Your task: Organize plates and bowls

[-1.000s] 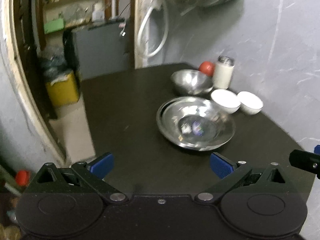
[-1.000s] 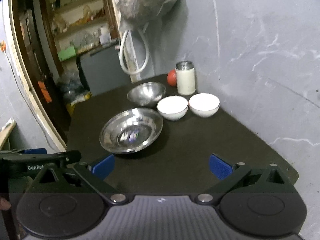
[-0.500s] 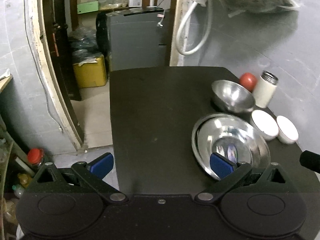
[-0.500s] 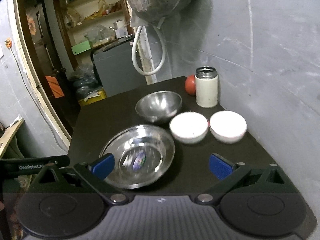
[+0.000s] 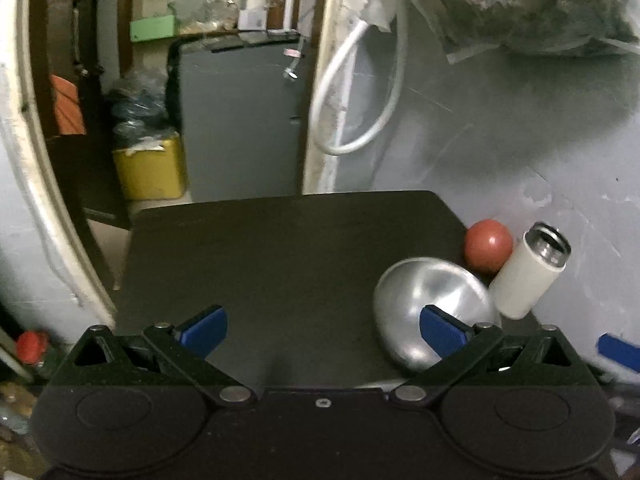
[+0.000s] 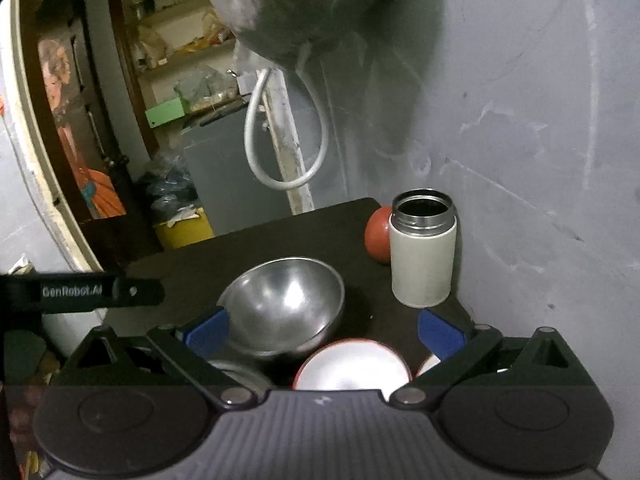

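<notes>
Bowls sit on the dark table [image 5: 280,256]; we start with the left wrist view. We see our left tongs [image 5: 322,322] spread wide with nothing between them; the steel bowl [image 5: 430,300] sits at the right side of the table, partly behind the right blue pad [image 5: 442,326]; a red ball [image 5: 488,245] and a white flask [image 5: 528,276] stand just past it by the grey wall; a blue tip of the other tongs shows at the far right edge.

From the right wrist view, our right tongs [image 6: 322,326] are wide apart too and grip nothing; the steel bowl [image 6: 286,304] sits right in front of the left pad [image 6: 208,330]; a white bowl [image 6: 354,366] lies between the pads, close to the steel one; a second white bowl [image 6: 426,365] peeks out by the right pad; the rim of a steel plate [image 6: 240,372] shows low on the left; the flask [image 6: 422,252] stands open with the ball [image 6: 378,234] beside it.
</notes>
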The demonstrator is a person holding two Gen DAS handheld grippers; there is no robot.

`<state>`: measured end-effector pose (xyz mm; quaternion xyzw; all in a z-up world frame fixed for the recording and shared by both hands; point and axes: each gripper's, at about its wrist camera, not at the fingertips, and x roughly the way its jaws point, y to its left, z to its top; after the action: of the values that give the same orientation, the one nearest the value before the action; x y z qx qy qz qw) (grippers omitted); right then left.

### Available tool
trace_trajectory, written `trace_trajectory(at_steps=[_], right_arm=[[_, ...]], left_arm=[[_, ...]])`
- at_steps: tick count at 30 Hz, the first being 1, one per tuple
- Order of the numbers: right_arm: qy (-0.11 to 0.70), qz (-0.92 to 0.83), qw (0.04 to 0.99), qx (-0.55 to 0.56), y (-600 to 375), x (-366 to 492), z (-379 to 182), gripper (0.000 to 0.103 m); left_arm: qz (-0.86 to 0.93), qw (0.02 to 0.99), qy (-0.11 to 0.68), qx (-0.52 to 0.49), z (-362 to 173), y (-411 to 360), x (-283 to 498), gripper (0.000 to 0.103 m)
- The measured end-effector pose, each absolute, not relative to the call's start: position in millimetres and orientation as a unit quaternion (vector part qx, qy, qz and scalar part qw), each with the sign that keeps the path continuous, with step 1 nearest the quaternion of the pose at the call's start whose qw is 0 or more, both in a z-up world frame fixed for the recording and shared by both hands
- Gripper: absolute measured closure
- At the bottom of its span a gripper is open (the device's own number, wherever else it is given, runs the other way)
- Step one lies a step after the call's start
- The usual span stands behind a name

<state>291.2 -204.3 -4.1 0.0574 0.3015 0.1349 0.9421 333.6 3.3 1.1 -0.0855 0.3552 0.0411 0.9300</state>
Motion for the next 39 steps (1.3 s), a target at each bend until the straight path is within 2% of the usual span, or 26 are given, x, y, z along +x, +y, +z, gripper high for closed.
trace_trajectory(at_steps=[6,11,17,20,23,25,29,31,32,33,39], right_arm=[[0.33,0.135,0.934,0.038,-199,333,-28,0.013],[0.352,0.136,0.925,0.036,-198,354,-49,0.013],[0.369,0.152,0.917,0.027,-192,369,-59,0.019],[0.378,0.167,0.91,0.028,-191,374,-62,0.028],[0.385,0.175,0.906,0.034,-192,378,-64,0.037],[0.395,0.178,0.9,0.044,-193,380,-65,0.048],[0.408,0.184,0.892,0.067,-195,385,-67,0.059],[0.414,0.184,0.888,0.075,-196,388,-69,0.067],[0.415,0.184,0.888,0.076,-195,389,-69,0.07],[0.415,0.185,0.887,0.079,-195,390,-69,0.078],[0.409,0.18,0.89,0.09,-199,388,-67,0.079]], left_arm=[[0.043,0.917,0.386,-0.086,-22,-12,380,0.001],[0.063,0.91,0.401,-0.08,-38,-23,395,0.002],[0.076,0.901,0.42,-0.074,-50,-26,406,0.016],[0.079,0.9,0.422,-0.076,-52,-27,409,0.024],[0.077,0.898,0.426,-0.078,-54,-30,411,0.036],[0.07,0.896,0.432,-0.079,-56,-32,413,0.048],[0.056,0.892,0.442,-0.08,-61,-38,414,0.061],[0.046,0.89,0.447,-0.082,-63,-39,416,0.075],[0.041,0.888,0.45,-0.083,-64,-40,416,0.078],[0.038,0.89,0.447,-0.084,-64,-41,416,0.08],[0.028,0.899,0.428,-0.087,-57,-41,409,0.085]])
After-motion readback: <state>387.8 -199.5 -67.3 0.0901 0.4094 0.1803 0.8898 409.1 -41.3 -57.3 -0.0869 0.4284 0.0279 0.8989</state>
